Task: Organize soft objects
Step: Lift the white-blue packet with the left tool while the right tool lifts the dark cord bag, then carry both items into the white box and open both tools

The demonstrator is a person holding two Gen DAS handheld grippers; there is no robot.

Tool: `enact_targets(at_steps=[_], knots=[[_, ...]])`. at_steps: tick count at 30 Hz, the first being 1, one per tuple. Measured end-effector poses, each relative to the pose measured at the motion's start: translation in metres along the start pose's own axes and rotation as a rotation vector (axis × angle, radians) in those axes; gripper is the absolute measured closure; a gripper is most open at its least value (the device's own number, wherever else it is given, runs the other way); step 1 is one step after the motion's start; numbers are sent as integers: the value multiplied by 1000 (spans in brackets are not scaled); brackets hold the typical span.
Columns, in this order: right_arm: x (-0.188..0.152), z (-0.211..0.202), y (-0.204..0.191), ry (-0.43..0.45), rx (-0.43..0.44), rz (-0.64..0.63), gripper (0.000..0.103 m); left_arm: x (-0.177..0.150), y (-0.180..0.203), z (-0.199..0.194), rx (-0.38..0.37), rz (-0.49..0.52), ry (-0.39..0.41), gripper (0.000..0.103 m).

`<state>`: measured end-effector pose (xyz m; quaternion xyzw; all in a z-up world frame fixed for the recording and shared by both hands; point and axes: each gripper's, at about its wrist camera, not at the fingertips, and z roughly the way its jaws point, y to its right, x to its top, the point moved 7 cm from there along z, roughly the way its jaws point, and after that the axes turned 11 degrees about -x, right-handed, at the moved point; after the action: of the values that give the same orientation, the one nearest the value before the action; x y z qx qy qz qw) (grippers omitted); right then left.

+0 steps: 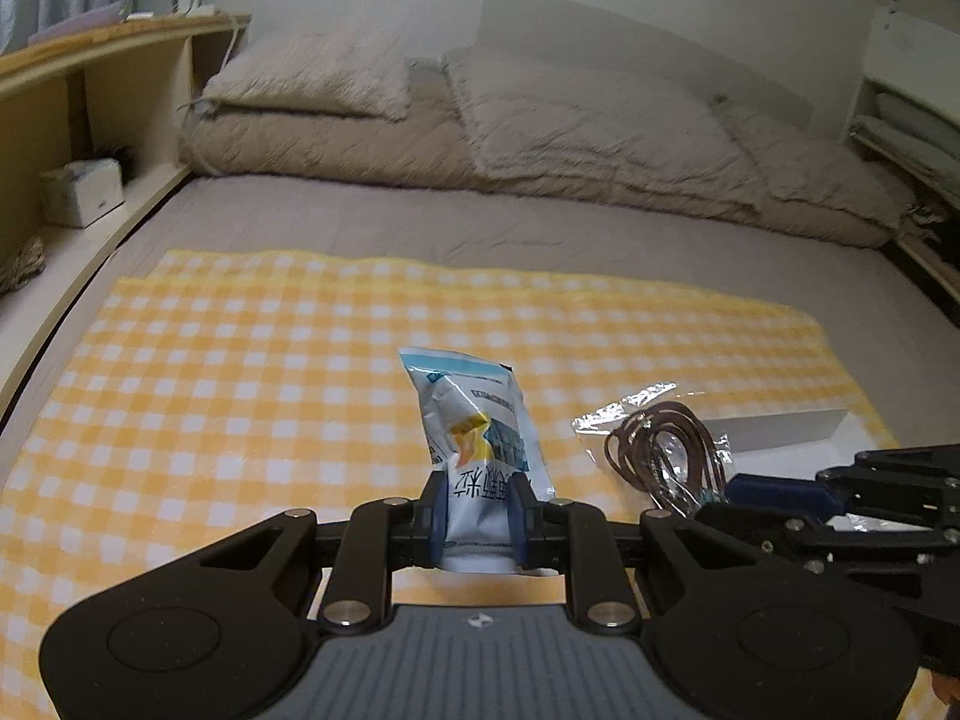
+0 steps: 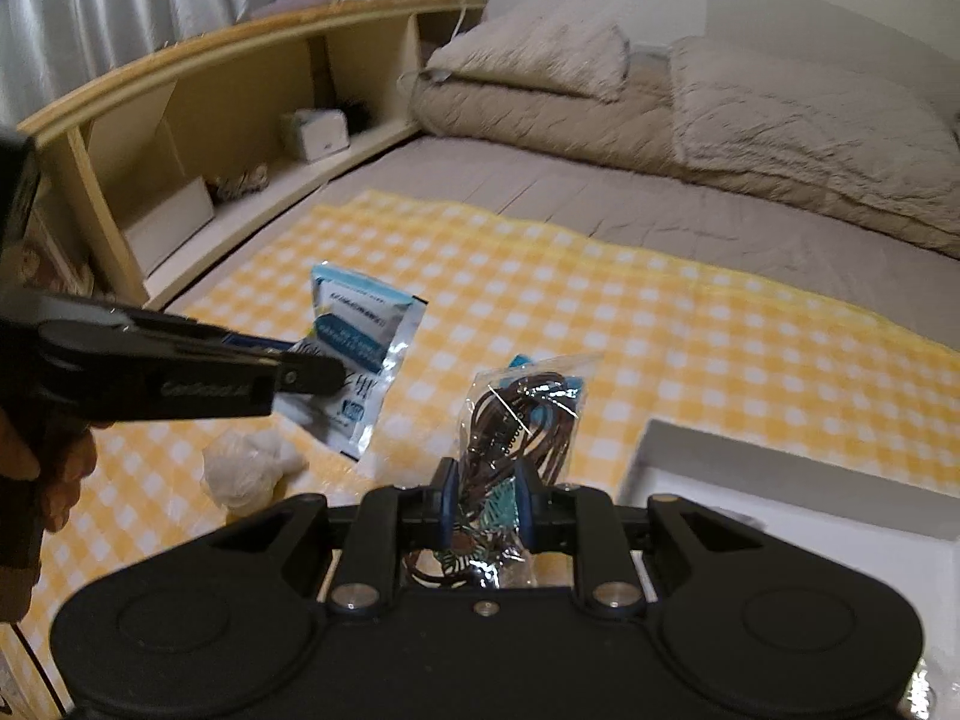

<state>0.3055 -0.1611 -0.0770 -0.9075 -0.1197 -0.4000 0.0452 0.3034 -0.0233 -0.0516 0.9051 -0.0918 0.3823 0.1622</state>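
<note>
Left gripper [image 1: 476, 510] clamps lower end of blue-and-white foil packet [image 1: 474, 420], packet upright above yellow checked cloth [image 1: 240, 396]. Right gripper [image 2: 485, 510] pinches clear bag of brown cord [image 2: 522, 414] (bag lifted off cloth, beside white tray [image 2: 780, 480]). White crumpled bundle [image 2: 246, 468] lies on cloth below left gripper. Folded beige quilt [image 1: 540, 138] at far end of bed.

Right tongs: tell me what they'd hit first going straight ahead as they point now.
The right tongs, shut on the clear bag of brown cord, point down at the yellow checked cloth; probably that comes first, though depth is unclear.
</note>
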Motion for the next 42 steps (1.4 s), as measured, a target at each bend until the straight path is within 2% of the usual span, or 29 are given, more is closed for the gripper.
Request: enact_targets(at_steps=[10, 18, 22, 26, 32, 37, 42], knots=[[0, -40, 63, 63, -77, 84, 82, 8, 60, -2, -91, 25, 52, 81], [-10, -60, 115, 81, -151, 142, 82, 5, 104, 21, -167, 48, 36, 81], [-17, -66, 139, 80, -178, 162, 82, -2, 128, 38, -219, 60, 0, 81], [-26, -66, 162, 62, -215, 172, 82, -18, 149, 64, -303, 3, -79, 81], [-43, -61, 194, 3, -264, 187, 82, -35, 172, 102, -375, -35, -141, 81], [-61, -53, 217, -51, -294, 186, 82, -48, 178, 128, -420, -73, -181, 81], [-72, -42, 231, -82, -301, 193, 82, -55, 179, 147, -418, -44, -195, 76]])
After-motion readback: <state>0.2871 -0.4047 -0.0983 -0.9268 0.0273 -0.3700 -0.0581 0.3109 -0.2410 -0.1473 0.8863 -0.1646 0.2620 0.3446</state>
